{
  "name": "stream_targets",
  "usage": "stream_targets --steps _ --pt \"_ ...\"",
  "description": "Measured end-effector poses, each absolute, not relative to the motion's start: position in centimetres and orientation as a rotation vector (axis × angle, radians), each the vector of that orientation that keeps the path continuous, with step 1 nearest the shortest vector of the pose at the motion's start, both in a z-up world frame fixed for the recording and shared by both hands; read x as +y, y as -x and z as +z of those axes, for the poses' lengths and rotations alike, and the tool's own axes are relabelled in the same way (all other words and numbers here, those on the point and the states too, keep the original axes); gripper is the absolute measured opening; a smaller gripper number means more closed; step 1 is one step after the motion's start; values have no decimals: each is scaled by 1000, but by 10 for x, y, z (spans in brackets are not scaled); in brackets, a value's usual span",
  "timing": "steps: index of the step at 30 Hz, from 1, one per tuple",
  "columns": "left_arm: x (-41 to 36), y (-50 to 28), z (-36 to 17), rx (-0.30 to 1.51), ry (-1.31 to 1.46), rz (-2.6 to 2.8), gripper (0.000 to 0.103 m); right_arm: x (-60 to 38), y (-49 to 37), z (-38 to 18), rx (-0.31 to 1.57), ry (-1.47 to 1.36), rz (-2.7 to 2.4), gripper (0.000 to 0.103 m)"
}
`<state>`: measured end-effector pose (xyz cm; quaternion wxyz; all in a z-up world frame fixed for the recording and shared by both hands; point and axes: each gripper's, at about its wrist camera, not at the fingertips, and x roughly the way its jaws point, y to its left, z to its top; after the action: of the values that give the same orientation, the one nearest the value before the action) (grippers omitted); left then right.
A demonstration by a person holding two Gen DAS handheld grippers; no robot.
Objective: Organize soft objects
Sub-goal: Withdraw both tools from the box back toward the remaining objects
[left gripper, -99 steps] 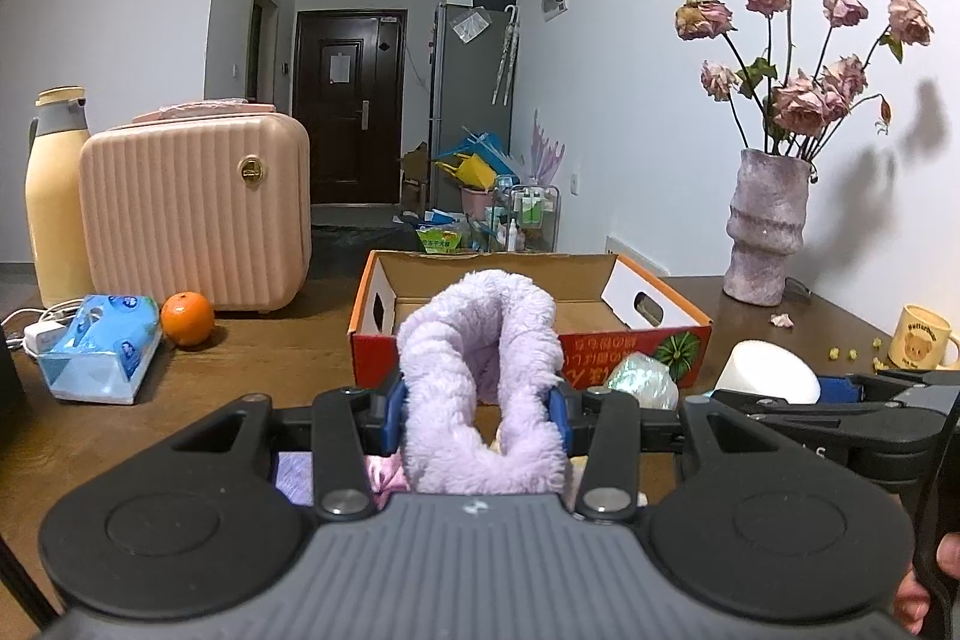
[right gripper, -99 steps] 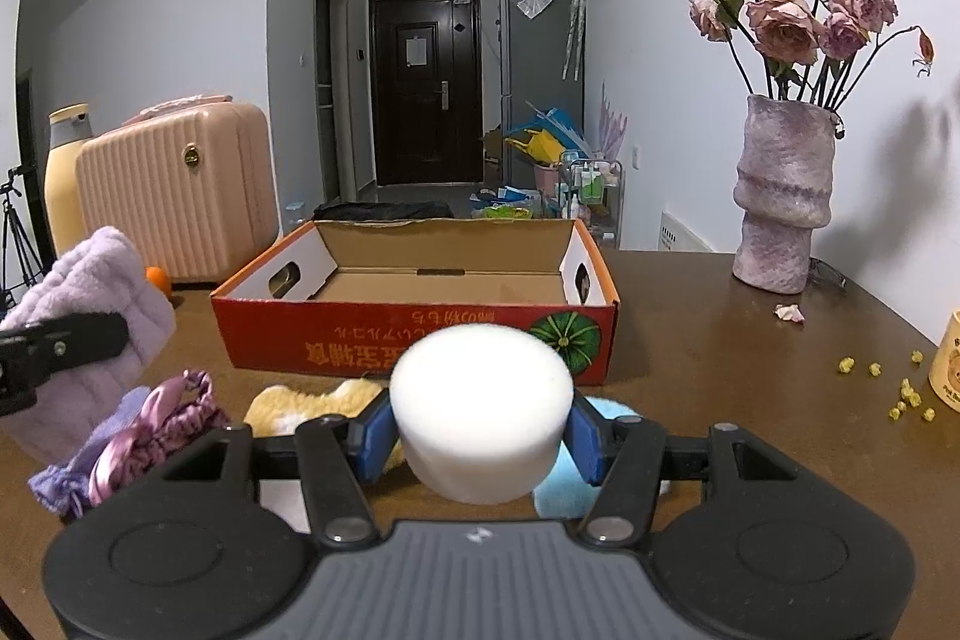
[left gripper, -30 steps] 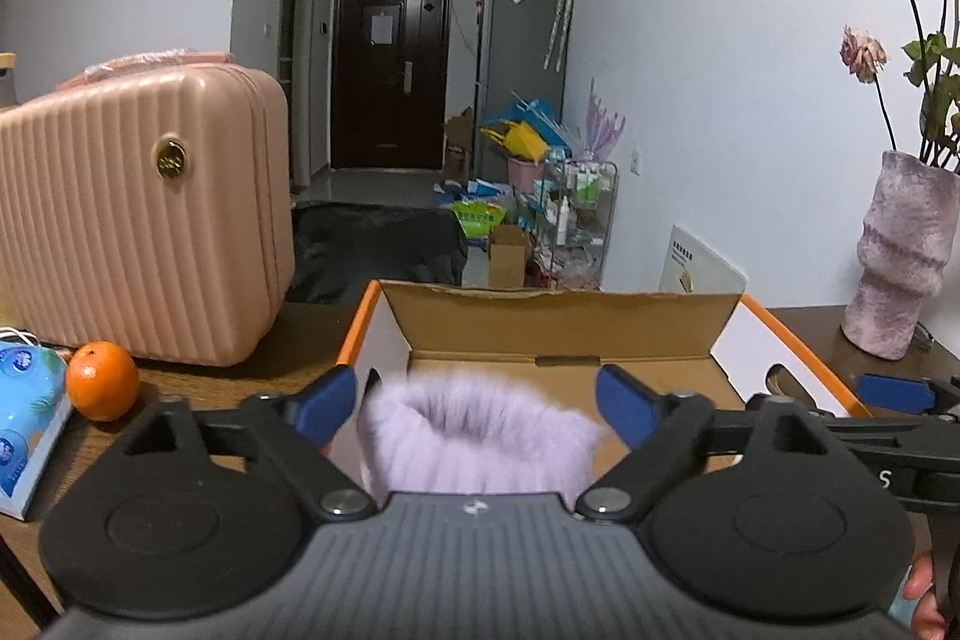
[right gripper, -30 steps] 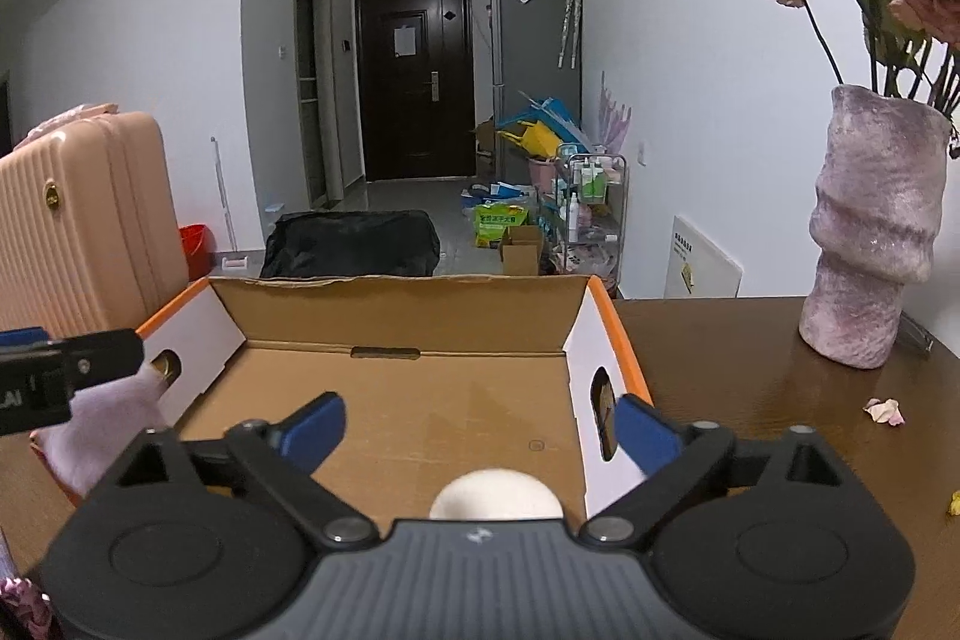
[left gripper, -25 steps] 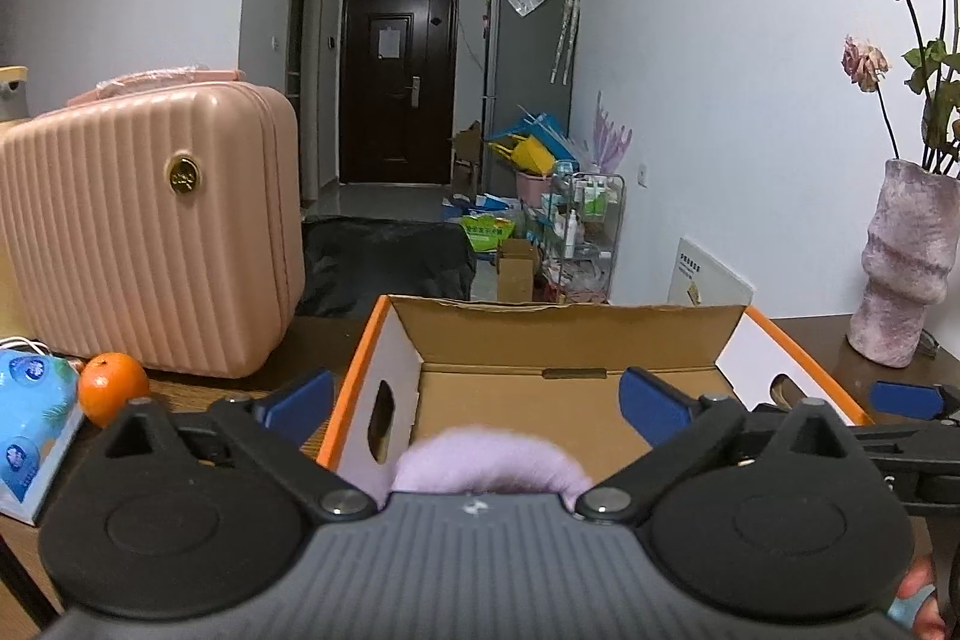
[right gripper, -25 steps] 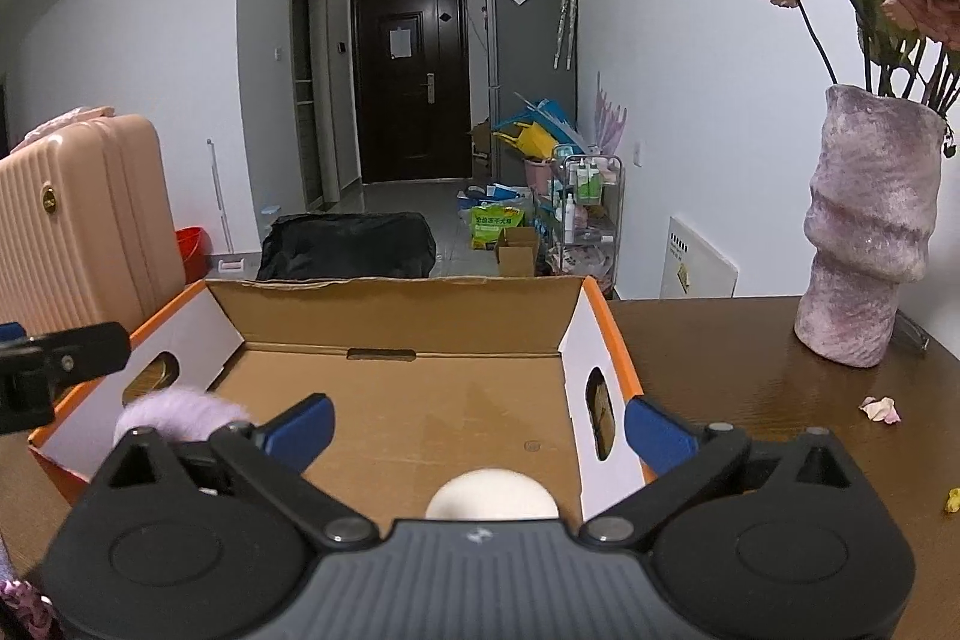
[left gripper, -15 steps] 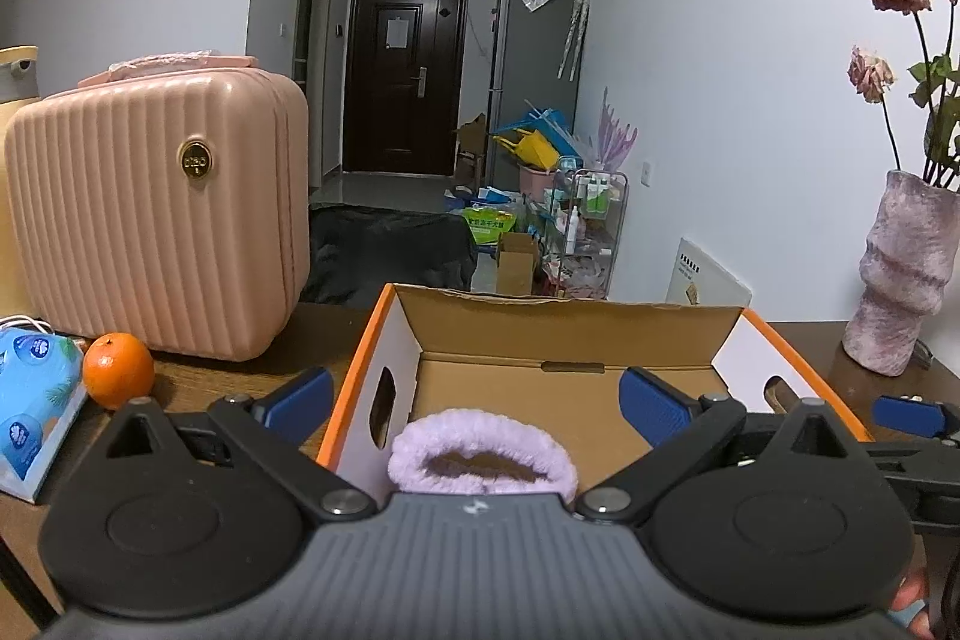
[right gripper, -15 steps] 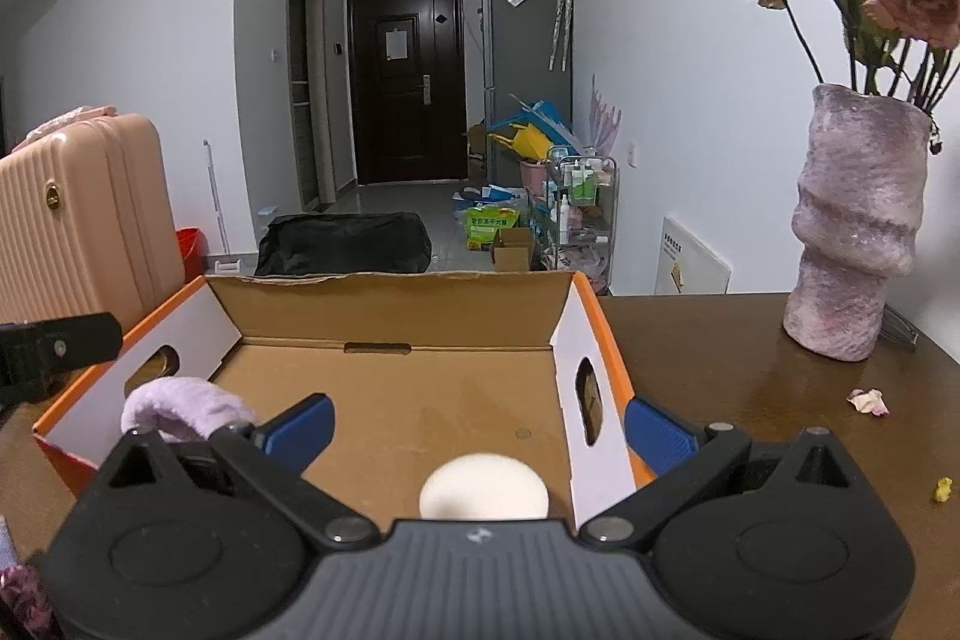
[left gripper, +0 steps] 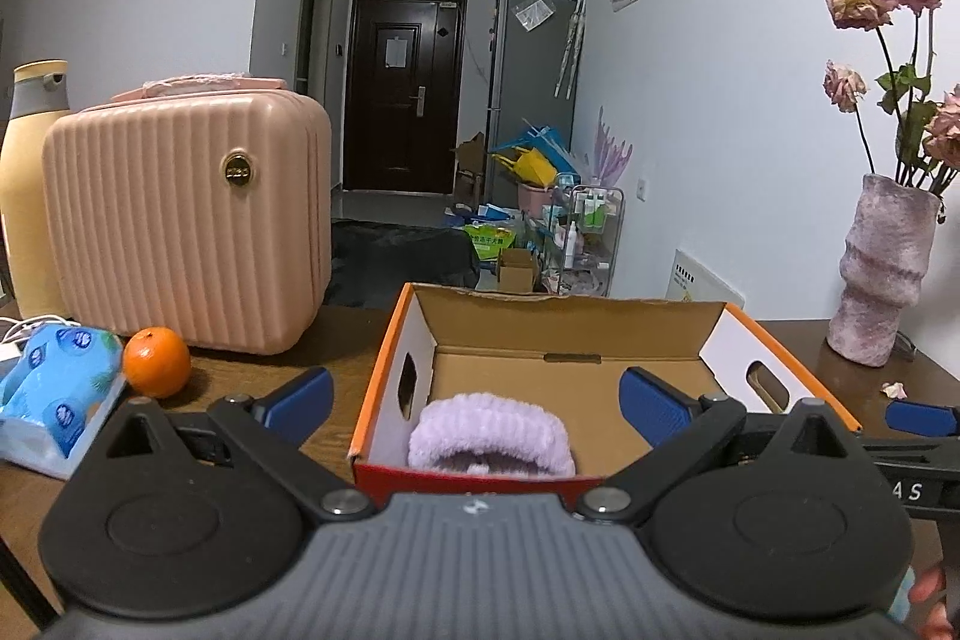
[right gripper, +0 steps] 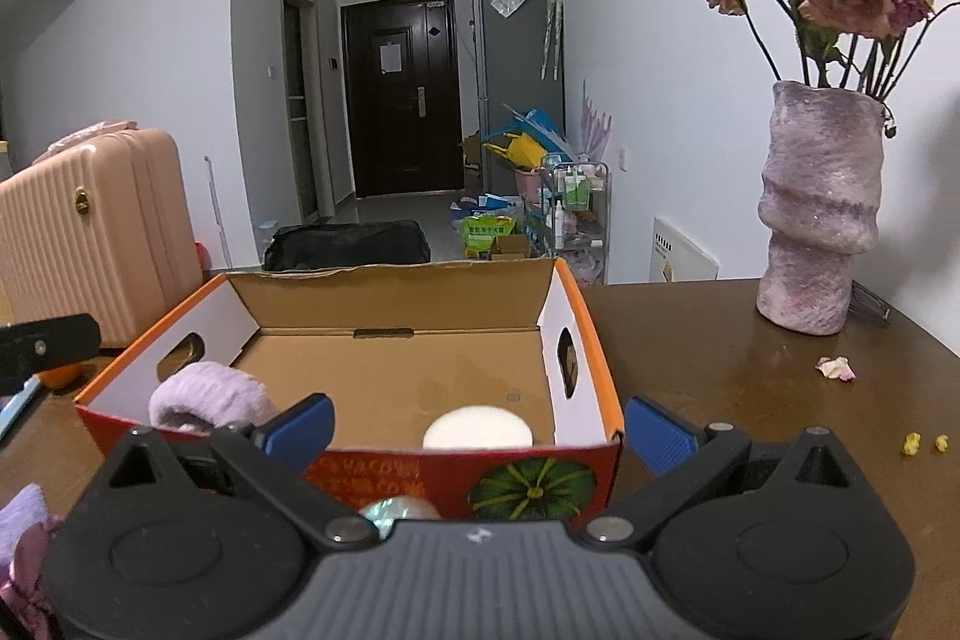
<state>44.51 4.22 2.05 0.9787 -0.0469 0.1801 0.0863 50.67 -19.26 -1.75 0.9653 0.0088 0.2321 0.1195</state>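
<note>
Both grippers [left gripper: 474, 403] [right gripper: 477, 427] gape empty; box [right gripper: 576, 292] wall half-hides white sponge [right gripper: 477, 427]

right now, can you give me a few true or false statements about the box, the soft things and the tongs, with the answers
1. The lilac fluffy headband lies inside the cardboard box. True.
2. The white round sponge sits on the table beside the vase. False: it lies inside the box, near its front wall.
3. The left tongs are clamped on the headband. False: their jaws stand wide apart with nothing gripped.
4. The right tongs are open and hold nothing. True.
5. The orange rests inside the box. False: it sits on the table in front of the pink suitcase.
</note>
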Motion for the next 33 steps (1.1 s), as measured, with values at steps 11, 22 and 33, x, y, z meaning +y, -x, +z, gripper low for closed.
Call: stream_targets --steps 11,22,33 --pt "44 -403 17 353 86 175 103 -195 -464 -21 459 -6 235 103" --pt "46 -361 16 341 62 166 103 -196 -414 -22 439 8 235 103" --pt "50 -323 10 356 31 150 103 -201 -374 -27 437 0 243 103"
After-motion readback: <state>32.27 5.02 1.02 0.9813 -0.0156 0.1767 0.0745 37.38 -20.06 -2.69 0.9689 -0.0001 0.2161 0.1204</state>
